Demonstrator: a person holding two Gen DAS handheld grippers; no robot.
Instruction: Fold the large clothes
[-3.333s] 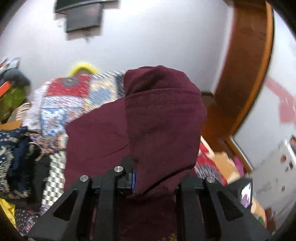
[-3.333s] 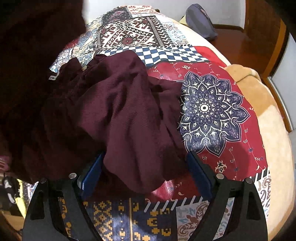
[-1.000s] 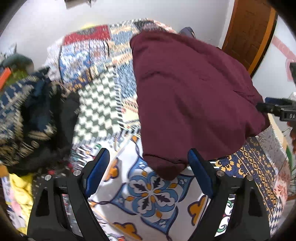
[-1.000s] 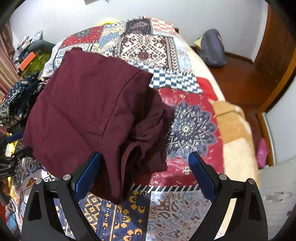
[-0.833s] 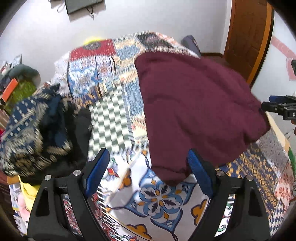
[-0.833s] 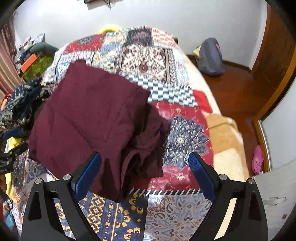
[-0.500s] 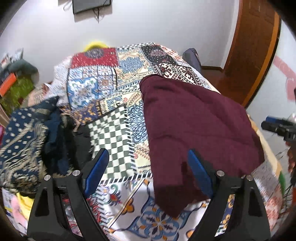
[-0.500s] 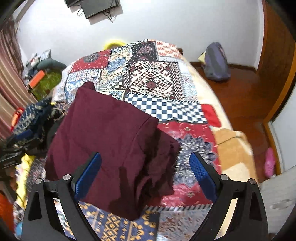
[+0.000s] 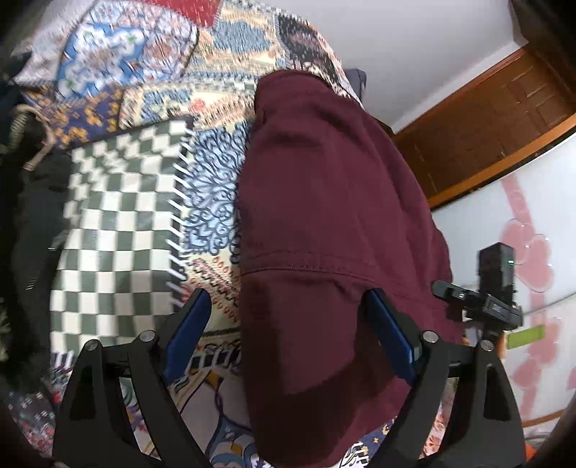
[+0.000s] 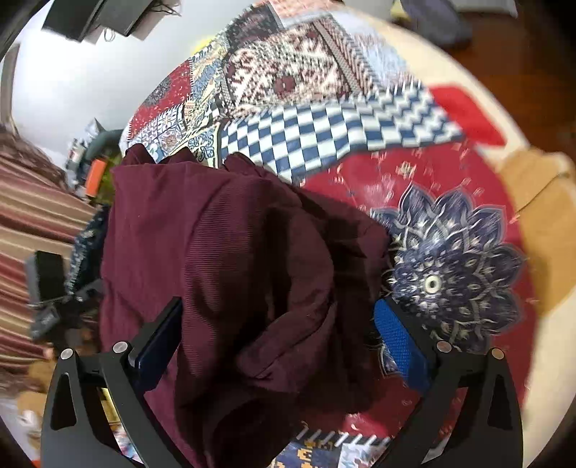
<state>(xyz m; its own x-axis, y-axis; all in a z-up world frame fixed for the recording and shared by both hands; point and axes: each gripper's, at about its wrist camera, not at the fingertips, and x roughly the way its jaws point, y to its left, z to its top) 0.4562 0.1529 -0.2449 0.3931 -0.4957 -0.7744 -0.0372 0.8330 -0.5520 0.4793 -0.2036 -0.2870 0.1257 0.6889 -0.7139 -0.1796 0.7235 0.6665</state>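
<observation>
Underneath everything, a wide patchwork bedspread of checkered, floral and medallion panels (image 9: 118, 223) (image 10: 324, 126), covering the bed from edge to edge, with a green-and-white checkerboard patch to the left in the left wrist view and a blue-and-white checkerboard strip plus a red panel with a navy mandala in the right wrist view

On top of it, a large maroon ribbed-knit garment (image 9: 324, 234) (image 10: 223, 259), lying partly folded across the middle of the bedspread; flat and smooth with one stitched seam across it on the side facing the left wrist camera, bunched into loose rumpled folds on the side facing the right wrist camera

At the far left of the bed, a heap of dark navy and black patterned clothes (image 9: 25, 201), resting against the checkerboard patch

Beyond the bed, a brown wooden door (image 9: 504, 118) set in a white wall, and a dark flat screen (image 10: 90, 16) mounted high on the wall

Closer in, the left black two-finger gripper with blue pads (image 9: 288, 324), spread wide, fingers straddling the near edge of the maroon garment without pinching it, left pad over the bedspread and right pad against the cloth

Likewise the right black two-finger gripper with blue pads (image 10: 277, 334), spread wide around the rumpled bundle, fabric bulging between the fingers, nothing pinched
</observation>
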